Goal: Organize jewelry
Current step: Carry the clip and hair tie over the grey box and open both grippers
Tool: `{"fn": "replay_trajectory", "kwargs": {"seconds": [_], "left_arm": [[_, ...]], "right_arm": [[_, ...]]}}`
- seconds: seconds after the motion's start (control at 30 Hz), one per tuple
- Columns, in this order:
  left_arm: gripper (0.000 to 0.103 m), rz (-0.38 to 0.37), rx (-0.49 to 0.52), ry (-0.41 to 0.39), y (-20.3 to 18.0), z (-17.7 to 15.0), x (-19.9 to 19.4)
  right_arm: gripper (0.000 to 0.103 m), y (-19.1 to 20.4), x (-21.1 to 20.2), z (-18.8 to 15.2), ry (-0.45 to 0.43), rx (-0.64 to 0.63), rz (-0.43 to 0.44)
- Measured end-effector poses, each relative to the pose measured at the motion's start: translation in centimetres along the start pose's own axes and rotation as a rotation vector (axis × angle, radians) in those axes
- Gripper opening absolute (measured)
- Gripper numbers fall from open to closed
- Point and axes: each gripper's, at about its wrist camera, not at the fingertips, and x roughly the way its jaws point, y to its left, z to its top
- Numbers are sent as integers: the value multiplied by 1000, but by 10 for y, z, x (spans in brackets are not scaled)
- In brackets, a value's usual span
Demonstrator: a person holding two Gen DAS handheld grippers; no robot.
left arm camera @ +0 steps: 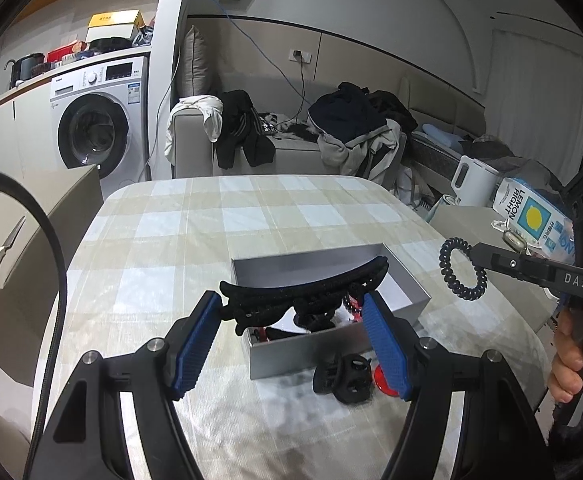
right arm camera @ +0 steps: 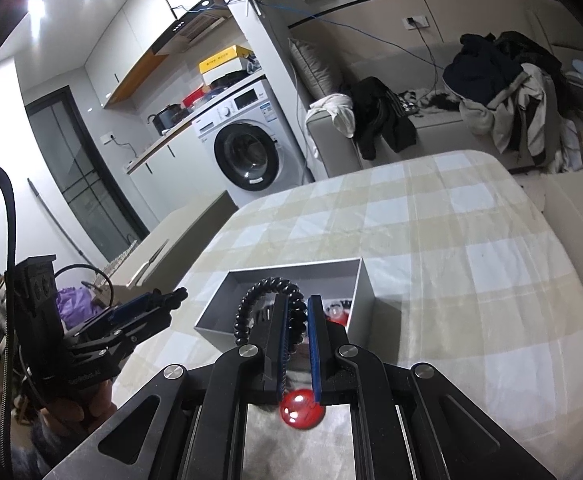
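Note:
A grey open box (left arm camera: 407, 280) (right arm camera: 365, 292) sits on the checked tablecloth with small jewelry pieces inside. My left gripper (left arm camera: 291, 304) holds a long black hair clip (left arm camera: 311, 284) by its ends, just above the box's near side. My right gripper (right arm camera: 297, 304) is shut on a black coiled hair tie (right arm camera: 267, 304), held above the box; it also shows in the left wrist view (left arm camera: 463, 270). A small black claw clip (left arm camera: 345, 378) and a red round piece (left arm camera: 385, 380) (right arm camera: 301, 404) lie on the cloth in front of the box.
The checked table (left arm camera: 219, 220) (right arm camera: 471, 248) stretches beyond the box. A sofa with clothes (left arm camera: 291, 136) and a washing machine (left arm camera: 99, 120) stand behind. A lemon carton (left arm camera: 531, 212) and white kettle (left arm camera: 473, 180) sit at right.

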Motion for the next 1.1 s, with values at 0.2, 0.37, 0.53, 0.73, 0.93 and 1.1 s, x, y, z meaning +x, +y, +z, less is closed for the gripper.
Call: {"fn": "replay_trajectory", "kwargs": {"seconds": [0.2,0.37,0.53,0.73,0.93,1.1], "left_arm": [[68,4,15,-19,-2,9,2],[68,6,25,-32,-2,15,4],[68,5,12,-20,0,17,14],[68,13,0,4,2,16,26],[68,31,-2,28,0,15,37],[68,33,2,40,-3,13,43]], "right_arm": [[8,4,0,8,-14,-18,0],[8,4,2,16,-26,-24,-3],[8,4,9,19,-22,-35,-8],[8,-3,19,20,-9,-11,-12],[8,-8,28,19,2,3,-12],[8,-12,35,20,14,7,-15]]}}
